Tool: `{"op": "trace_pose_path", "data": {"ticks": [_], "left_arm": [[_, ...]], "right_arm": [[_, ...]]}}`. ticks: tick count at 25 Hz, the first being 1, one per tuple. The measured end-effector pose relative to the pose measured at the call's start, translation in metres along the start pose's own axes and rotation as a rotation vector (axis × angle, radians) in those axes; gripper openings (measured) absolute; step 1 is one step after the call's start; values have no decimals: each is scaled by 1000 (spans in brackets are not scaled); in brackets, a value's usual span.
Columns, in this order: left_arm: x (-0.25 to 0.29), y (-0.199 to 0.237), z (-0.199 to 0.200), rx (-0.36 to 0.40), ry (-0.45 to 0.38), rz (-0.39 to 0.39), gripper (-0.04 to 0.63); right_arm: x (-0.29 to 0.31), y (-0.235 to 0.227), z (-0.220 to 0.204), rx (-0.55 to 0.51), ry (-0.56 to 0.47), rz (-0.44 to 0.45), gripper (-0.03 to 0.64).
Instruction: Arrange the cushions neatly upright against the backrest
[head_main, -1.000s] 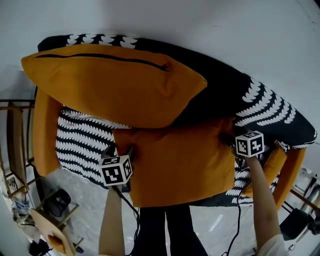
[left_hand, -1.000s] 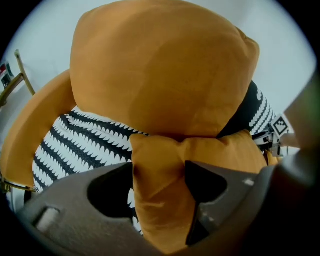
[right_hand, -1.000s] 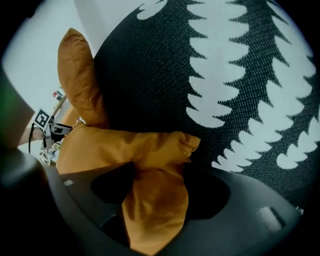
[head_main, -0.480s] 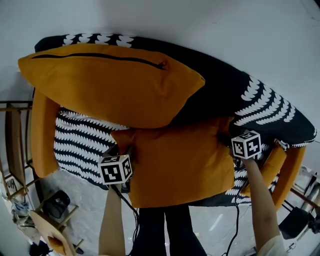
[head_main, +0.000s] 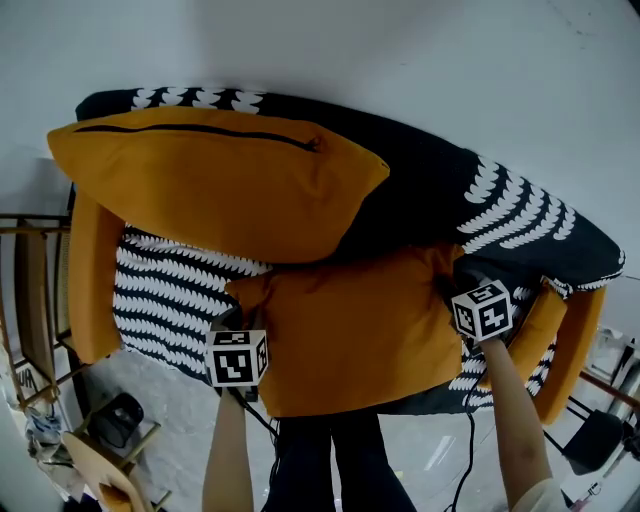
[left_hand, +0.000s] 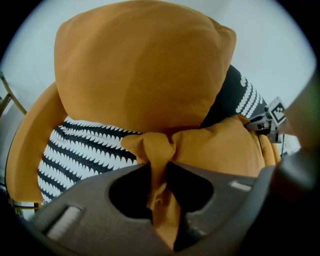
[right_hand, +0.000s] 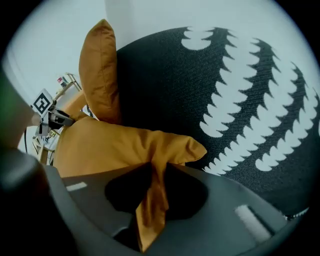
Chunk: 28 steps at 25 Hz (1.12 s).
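White wall (head_main: 400, 40) behind patterned sofa (head_main: 520, 210), orange cushions (head_main: 210, 190)

Front cushion (head_main: 350, 320) and rear cushion (head_main: 220, 185): matt orange cloth, fine smooth weave. Sofa cover (right_hand: 240, 100): coarser black fabric, white pattern, matt. Left gripper (left_hand: 159, 167), right gripper (right_hand: 157, 172): smooth matt grey plastic.
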<state>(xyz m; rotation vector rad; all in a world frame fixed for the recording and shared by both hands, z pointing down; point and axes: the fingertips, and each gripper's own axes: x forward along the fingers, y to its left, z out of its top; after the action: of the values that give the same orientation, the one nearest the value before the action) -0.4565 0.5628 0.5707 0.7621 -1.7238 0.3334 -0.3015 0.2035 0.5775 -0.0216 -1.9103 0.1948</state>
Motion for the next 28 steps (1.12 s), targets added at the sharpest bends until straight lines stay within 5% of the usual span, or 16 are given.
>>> {"op": "trace_pose_path", "data": {"ticks": [13,28], "left_arm": [[-73,-26,-15,30,-15,-36,64],[-165,-110,43,219,-196,-169,54]], "right_arm": [[-93,27,-20,76,-129,-98,52],[-242,21,-66,252,-274,-336,44]]}}
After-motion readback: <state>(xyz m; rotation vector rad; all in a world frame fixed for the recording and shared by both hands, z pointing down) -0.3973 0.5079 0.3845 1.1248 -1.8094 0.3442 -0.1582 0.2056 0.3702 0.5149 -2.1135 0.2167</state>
